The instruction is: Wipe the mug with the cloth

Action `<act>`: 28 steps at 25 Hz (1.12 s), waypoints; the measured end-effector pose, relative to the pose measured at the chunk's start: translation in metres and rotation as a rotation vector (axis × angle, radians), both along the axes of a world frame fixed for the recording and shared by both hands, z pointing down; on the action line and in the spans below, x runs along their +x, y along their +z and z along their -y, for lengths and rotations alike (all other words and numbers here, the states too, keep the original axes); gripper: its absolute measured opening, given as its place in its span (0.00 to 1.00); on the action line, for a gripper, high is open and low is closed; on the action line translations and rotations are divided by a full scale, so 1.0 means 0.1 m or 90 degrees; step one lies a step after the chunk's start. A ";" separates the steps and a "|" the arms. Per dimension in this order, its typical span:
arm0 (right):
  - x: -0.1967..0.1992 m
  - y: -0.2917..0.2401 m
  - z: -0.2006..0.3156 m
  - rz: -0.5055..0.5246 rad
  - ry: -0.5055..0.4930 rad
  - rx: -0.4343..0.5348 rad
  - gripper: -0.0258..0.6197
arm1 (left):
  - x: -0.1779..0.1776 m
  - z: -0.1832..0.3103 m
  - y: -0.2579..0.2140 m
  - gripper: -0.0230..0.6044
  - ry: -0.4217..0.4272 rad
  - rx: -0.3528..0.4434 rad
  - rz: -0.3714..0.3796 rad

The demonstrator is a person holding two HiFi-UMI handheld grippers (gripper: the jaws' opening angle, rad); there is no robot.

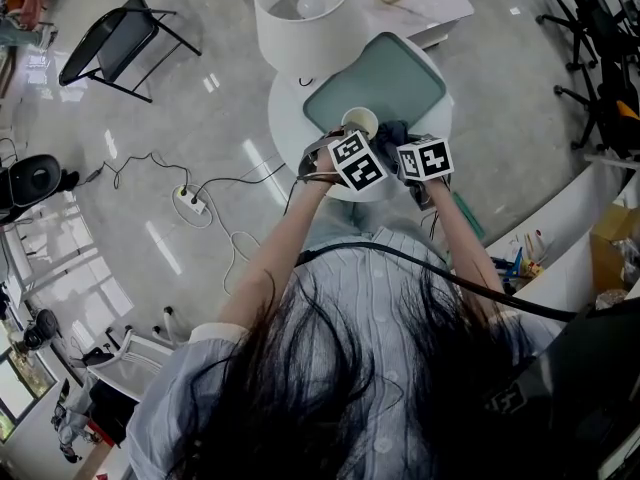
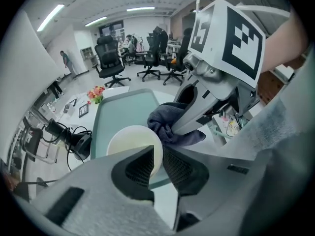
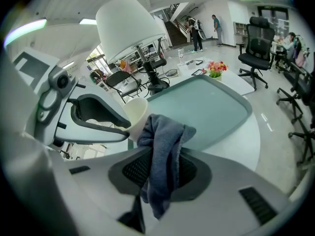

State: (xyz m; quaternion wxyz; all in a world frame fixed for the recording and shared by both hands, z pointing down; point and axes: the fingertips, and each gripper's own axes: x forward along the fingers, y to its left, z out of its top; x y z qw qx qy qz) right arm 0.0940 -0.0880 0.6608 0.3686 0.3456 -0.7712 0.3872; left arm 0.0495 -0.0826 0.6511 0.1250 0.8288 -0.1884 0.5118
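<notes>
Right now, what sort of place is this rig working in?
Most likely an open-plan office: black swivel office chairs stand on a glossy pale floor, long ceiling strip lights run overhead, and a white drum-shaded lamp stands by a round white table.

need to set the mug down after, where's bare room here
Free: the tray's far half beyond the mug, and the table strip right of the tray. Crowded: the near edge, with left gripper, right gripper and cloth.
</notes>
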 end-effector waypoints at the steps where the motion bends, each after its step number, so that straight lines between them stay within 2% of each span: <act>1: -0.01 0.00 0.01 0.004 -0.001 0.000 0.18 | 0.01 0.00 0.01 0.14 0.000 -0.004 -0.003; 11: 0.02 0.00 0.03 -0.004 -0.008 -0.001 0.18 | 0.03 -0.08 0.02 0.10 0.090 -0.011 -0.005; 19: -0.01 -0.02 0.11 -0.009 -0.042 0.009 0.18 | -0.09 -0.21 0.02 0.10 0.213 -0.015 0.010; 28: -0.05 -0.03 0.16 -0.025 -0.083 0.020 0.18 | -0.15 -0.25 0.04 0.10 0.316 0.004 0.041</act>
